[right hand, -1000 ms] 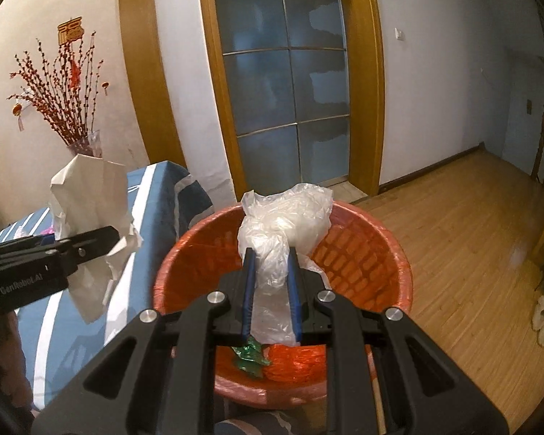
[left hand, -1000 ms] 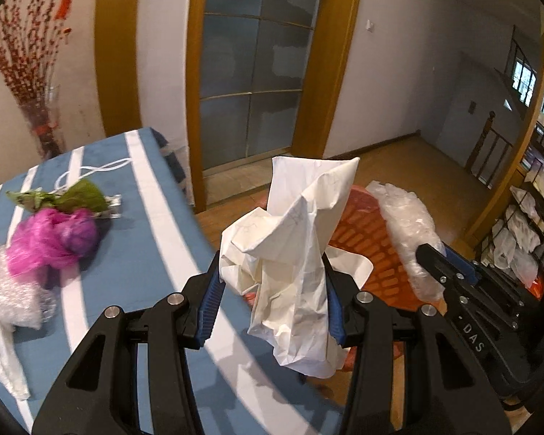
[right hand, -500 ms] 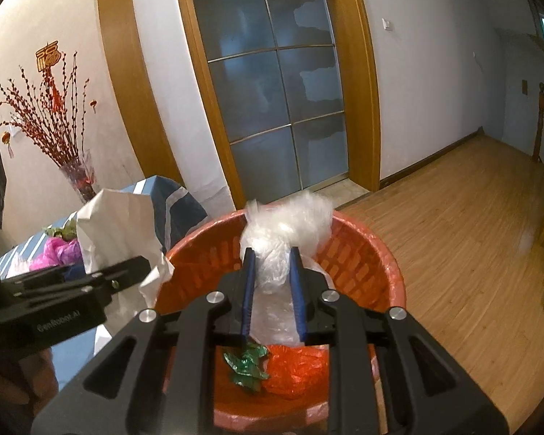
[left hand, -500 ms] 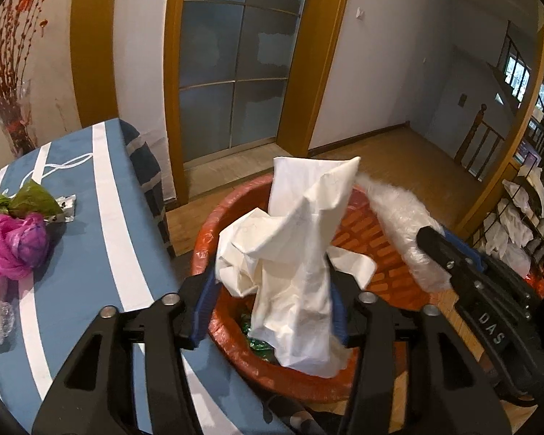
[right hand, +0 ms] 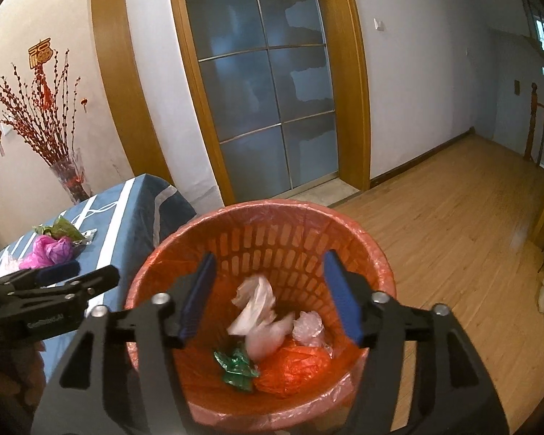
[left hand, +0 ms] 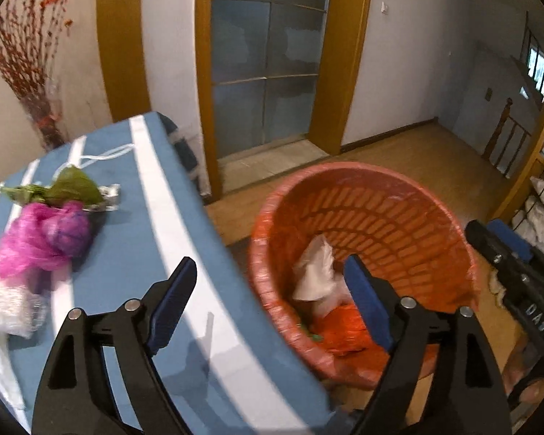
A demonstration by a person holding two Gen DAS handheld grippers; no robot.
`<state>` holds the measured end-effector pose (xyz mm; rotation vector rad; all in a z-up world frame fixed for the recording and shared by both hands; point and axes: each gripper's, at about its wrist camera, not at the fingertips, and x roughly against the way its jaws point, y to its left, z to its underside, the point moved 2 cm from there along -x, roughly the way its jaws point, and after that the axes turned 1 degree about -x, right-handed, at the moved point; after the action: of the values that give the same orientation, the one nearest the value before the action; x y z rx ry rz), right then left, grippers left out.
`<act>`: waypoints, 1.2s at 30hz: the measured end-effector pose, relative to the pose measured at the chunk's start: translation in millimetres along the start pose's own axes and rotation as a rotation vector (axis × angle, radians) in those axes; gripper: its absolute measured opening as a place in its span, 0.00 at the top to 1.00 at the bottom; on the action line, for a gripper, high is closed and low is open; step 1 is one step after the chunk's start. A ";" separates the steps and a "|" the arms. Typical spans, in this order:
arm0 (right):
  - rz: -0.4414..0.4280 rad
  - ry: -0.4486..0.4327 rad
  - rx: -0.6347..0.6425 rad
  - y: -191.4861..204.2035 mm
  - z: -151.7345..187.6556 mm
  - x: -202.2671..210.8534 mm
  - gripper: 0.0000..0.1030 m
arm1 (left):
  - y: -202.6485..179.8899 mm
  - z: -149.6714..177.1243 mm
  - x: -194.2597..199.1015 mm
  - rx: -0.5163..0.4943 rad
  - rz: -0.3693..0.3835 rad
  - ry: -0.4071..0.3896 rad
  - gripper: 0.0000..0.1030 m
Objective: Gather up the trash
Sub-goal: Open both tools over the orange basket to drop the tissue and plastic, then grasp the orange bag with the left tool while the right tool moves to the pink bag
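The orange slatted basket point(left hand: 380, 210) point(right hand: 344, 224), lined with an orange bag, stands on the floor by the table's corner. A crumpled white paper point(left hand: 315, 272) point(right hand: 257, 301) and a clear plastic bag point(right hand: 308, 326) lie inside it, beside a green wrapper point(right hand: 235, 362). My left gripper point(left hand: 269, 262) point(right hand: 87, 275) hovers over the basket's near rim, its jaws opening with nothing between them. Above the basket's mouth, my right gripper point(right hand: 270, 257) point(left hand: 489, 232) is also opening, with nothing between its jaws. A pink bag point(left hand: 43, 239) point(right hand: 50, 250), a green leafy wrapper point(left hand: 72, 185) and clear bubble wrap point(left hand: 0, 301) lie on the table.
The blue table with white stripes point(left hand: 145, 217) point(right hand: 127, 217) ends just left of the basket. A vase of red branches point(right hand: 69, 177) stands at its far end by the wall. A glass door point(right hand: 272, 108) and wooden floor point(right hand: 453, 199) lie beyond.
Both grippers have gone from shut to open. The white paper left the left jaws and the clear plastic left the right jaws; both now lie in the basket.
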<state>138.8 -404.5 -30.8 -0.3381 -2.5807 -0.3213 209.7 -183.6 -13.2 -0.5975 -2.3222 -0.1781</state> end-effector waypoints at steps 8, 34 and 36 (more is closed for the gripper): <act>-0.013 -0.025 0.015 17.7 1.9 15.2 0.16 | 37.4 15.7 23.5 0.010 -0.094 -0.011 0.12; -0.185 0.011 0.265 179.1 28.1 24.8 0.09 | 319.9 53.4 102.6 0.392 -0.532 -0.092 0.11; -0.200 0.018 0.280 191.1 30.8 22.9 0.09 | 331.3 51.2 95.9 0.404 -0.522 -0.084 0.11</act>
<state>162.4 -211.8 -14.1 0.0233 -2.6007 -0.0297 272.3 159.1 0.7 0.2103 -2.4549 0.0802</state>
